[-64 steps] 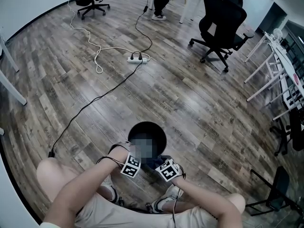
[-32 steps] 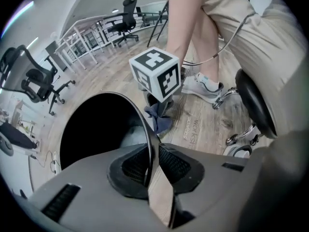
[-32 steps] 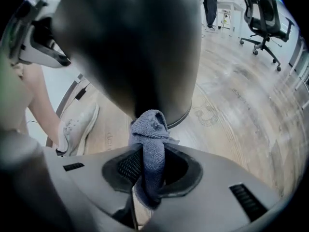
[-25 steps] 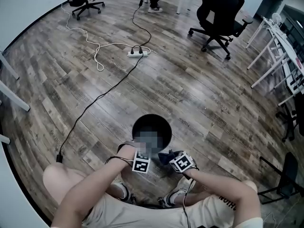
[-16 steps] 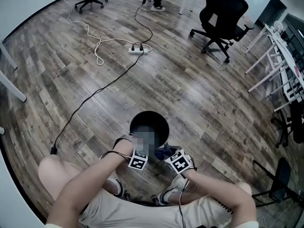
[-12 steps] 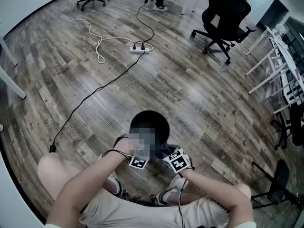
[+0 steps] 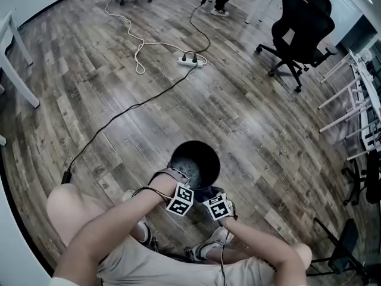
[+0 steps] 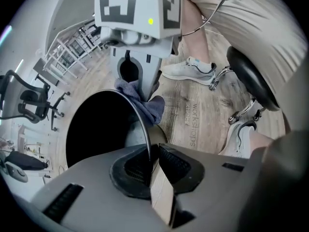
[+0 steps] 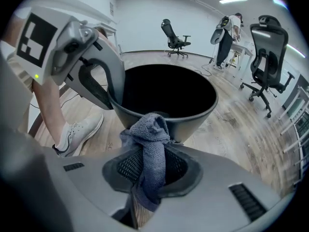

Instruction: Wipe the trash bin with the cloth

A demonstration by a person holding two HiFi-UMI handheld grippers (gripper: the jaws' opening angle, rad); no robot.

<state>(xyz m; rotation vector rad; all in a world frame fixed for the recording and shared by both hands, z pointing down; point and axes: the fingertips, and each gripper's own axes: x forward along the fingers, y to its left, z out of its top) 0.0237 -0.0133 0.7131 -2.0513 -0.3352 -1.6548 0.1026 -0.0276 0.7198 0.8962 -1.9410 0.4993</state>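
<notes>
While the black trash bin [image 7: 209,150] stands on the wood floor [image 7: 119,100], left gripper [image 8: 149,166]: jaws narrow, just been closing, clamped on the bin's rim. Right gripper [image 9: 147,175]: jaws pinching the blue-grey cloth [image 9: 147,139], bunched against the bin's outer wall.

Smooth dark plastic trash bin [image 9: 198,120]; nubby blue-grey terry cloth [image 9: 149,153]; wood-grain plank floor [image 7: 238,100], slight sheen.

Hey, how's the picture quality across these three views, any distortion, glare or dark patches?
Head view: strong fisheye bends the floor planks, and the lighting is even. Left gripper view: the trash bin is solid black inside, and the corners are vignetted. Right gripper view: the cloth is sharp, and the ceiling lights blow out white.
</notes>
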